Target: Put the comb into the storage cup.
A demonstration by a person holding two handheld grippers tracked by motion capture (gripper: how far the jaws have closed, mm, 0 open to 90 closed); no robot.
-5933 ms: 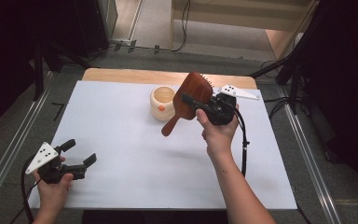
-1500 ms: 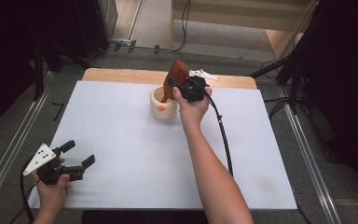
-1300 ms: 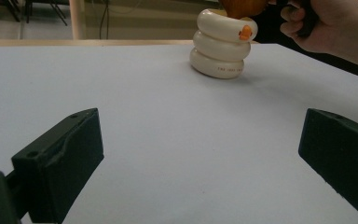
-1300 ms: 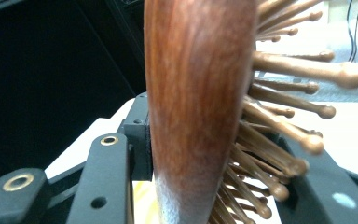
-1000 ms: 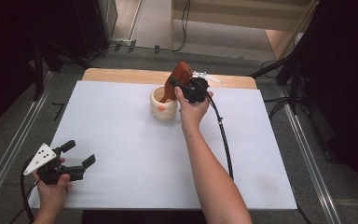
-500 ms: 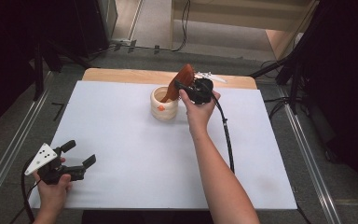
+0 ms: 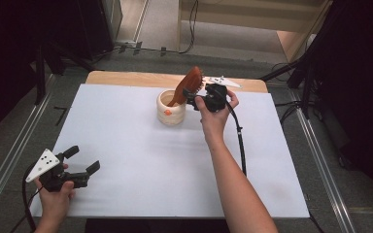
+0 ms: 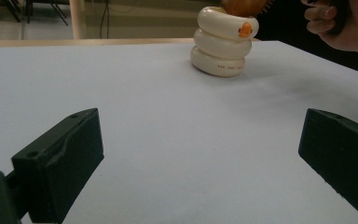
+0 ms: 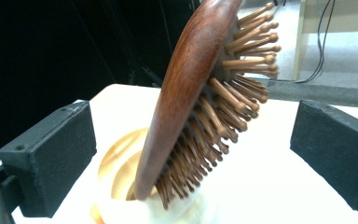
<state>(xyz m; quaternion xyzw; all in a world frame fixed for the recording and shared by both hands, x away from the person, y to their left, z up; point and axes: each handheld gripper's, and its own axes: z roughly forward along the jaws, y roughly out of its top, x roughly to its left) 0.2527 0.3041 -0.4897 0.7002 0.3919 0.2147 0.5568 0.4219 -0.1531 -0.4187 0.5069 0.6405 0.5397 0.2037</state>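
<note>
High view: wooden hairbrush (image 7: 187, 85) standing handle-down in cream ringed holder (image 7: 171, 108), head leaning out over holder's far rim toward right gripper (image 7: 194, 98). Right gripper jaws just opened, now spread wide either side of brush head, pads off it, nothing gripped. Left gripper (image 7: 81, 166) near front-left corner of white mat (image 7: 141, 160), well apart from holder, jaws open and empty.

Risk, as judgement: brush top-heavy and tilted, so could tip holder or slide out if a jaw clips bristles while backing away; holder looks light, unanchored.

Around holder: orange duck beak mark (image 8: 245, 30) on top ring, wooden table edge (image 7: 126, 77) behind mat, right gripper cable (image 7: 240, 141) trailing on mat beside forearm. Nothing else on mat between holder and left gripper.
</note>
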